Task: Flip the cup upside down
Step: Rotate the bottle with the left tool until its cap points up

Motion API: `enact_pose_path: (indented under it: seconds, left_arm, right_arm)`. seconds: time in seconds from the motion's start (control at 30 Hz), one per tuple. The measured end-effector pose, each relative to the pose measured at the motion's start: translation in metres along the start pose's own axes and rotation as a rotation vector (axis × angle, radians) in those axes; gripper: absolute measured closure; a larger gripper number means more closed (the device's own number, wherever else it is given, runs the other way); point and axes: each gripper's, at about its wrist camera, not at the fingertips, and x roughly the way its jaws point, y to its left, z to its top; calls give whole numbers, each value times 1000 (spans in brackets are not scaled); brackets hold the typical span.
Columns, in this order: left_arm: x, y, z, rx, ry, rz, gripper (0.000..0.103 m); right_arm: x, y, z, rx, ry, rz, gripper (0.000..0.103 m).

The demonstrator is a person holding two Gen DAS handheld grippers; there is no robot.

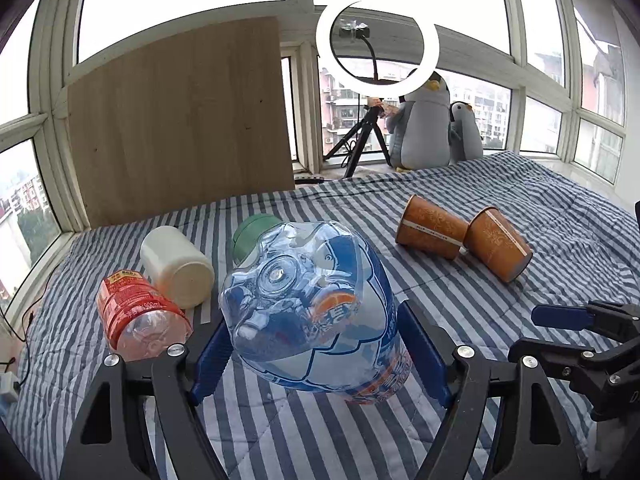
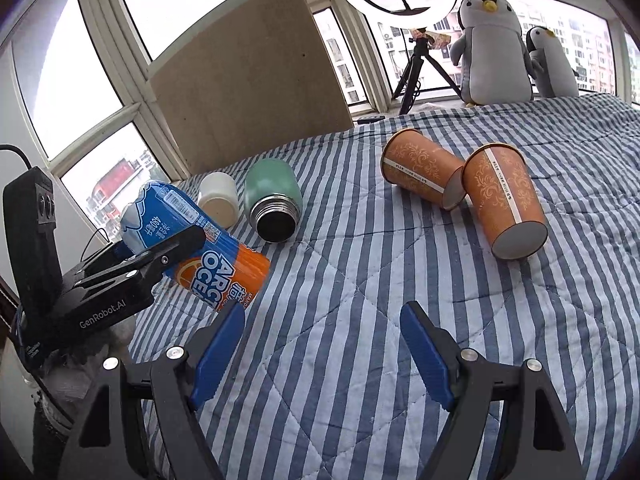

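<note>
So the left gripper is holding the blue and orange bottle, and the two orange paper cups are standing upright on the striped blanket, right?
Not quite. The left gripper does hold the blue and orange bottle, but the two orange paper cups lie on their sides on the striped blanket, as the right wrist view shows.

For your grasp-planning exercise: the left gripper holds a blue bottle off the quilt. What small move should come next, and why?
Probably lower the blue-and-orange bottle onto the striped quilt, base up. The left gripper is shut on it, base raised and neck end low above the quilt; the right gripper is open, holding nothing.
</note>
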Motion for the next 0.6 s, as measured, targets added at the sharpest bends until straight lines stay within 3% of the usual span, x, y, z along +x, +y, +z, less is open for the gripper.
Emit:
enact_pose_path:
  seconds: [0.23, 0.5, 0.6]
  left_arm:
    - [18, -40, -10, 111, 21, -25, 25]
    - [23, -58, -15, 130, 30, -64, 27]
    - [22, -56, -16, 122, 41, -90, 19]
  right_arm:
    - [-6, -8, -4, 2, -42, -57, 26]
    - [-14, -20, -9, 4, -78, -75, 26]
    - [-15, -24, -10, 11, -80, -68, 26]
